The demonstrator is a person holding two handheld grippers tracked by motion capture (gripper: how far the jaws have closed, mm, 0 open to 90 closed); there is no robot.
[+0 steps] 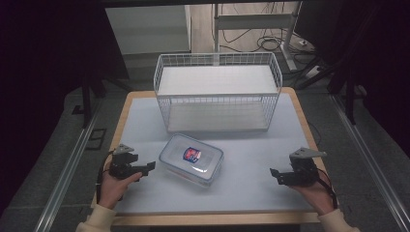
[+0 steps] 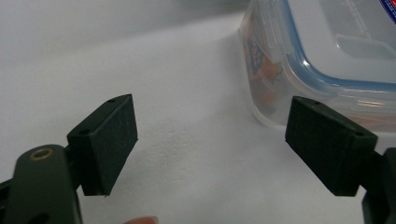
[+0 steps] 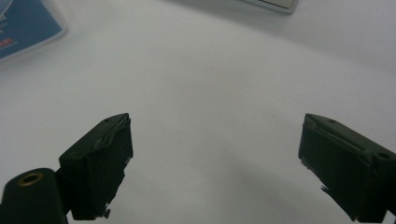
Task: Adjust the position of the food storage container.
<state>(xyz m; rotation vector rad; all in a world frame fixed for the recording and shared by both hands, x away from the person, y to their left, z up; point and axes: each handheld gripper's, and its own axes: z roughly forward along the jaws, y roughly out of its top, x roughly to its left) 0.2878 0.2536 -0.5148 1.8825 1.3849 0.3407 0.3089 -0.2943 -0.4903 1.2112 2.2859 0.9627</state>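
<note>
Jaws: both pairs spread, empty. Left gripper beside box; right gripper well apart. Advice (my own): square up, clamp both sides evenly.

Wooden-edged table under a pale sheet, centred on grey floor. Metal rails along both sides. Beyond the far edge: white cabinet, light metal frame legs, loose cables on pale flooring. Dark curtain at left, dark stands at right. Dim, even lighting throughout.
</note>
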